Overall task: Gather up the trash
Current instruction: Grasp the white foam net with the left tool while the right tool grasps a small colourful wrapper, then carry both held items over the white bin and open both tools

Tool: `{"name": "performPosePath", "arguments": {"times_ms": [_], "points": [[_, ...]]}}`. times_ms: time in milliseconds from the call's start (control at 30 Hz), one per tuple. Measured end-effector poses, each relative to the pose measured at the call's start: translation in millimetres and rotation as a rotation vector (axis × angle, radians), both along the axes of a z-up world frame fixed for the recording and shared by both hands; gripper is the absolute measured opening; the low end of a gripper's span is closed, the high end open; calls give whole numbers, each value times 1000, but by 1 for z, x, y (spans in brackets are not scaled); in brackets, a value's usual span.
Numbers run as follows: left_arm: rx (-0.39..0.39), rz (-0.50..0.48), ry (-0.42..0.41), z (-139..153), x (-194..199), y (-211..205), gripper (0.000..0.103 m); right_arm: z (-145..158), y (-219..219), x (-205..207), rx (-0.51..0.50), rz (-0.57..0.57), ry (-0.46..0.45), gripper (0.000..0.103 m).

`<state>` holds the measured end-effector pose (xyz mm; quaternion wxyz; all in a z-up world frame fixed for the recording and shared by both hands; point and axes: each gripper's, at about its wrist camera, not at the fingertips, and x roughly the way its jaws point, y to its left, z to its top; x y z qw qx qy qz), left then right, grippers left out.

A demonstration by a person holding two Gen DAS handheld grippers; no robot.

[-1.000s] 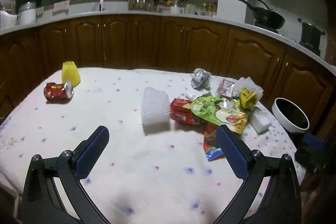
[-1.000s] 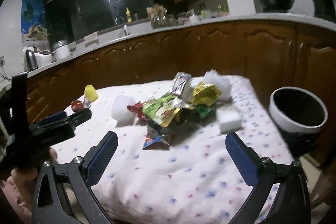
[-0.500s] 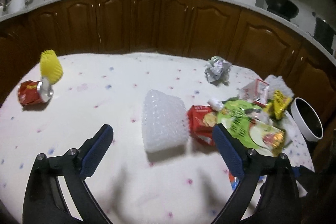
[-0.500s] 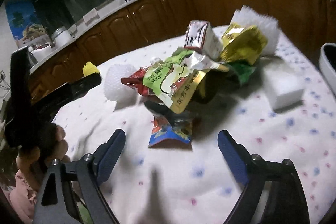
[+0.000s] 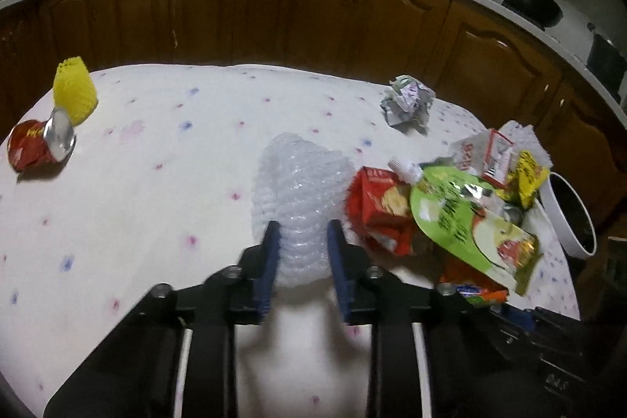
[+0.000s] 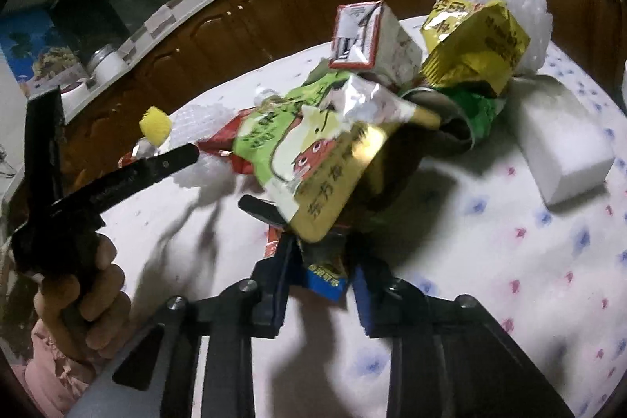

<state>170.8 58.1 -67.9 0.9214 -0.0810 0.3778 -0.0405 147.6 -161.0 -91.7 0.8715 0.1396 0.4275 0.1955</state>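
Pinching from both sides at once, we have the left gripper (image 5: 301,253) clamped on the near edge of the bubble wrap (image 5: 299,198), which sits on the tablecloth (image 5: 164,151) just left of the green pouch (image 5: 466,218). Our right gripper (image 6: 319,273) has its fingers drawn in on the orange and blue wrapper (image 6: 325,275) poking out from under that pouch. We judge both grasps shallow, so we want to lift slowly and straight up, since the wrap is springy and could squirt free, and the wrapper is pinned under the heap. Dragging it sideways would likely tip the small carton (image 6: 368,38) and yellow packet (image 6: 478,46) resting beyond the pouch. Right of the pouch, off the table's edge, stands the white bin (image 5: 568,214), the likely drop point. Far left of the pouch the crushed red can (image 5: 39,143), yellow cup (image 5: 74,95) and, behind it, the crumpled foil ball (image 5: 407,100) still wait
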Motion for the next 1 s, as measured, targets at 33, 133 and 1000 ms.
{"name": "performPosePath", "arguments": {"times_ms": [33, 133, 1000], "points": [[-7, 1, -9, 3, -6, 0, 18, 0, -2, -3, 12, 8, 2, 25], [-25, 5, -44, 16, -20, -1, 17, 3, -8, -15, 20, 16, -4, 23], [-143, -373, -171, 86, -64, -142, 17, 38, -163, -107, 19, -318, -122, 23]]}}
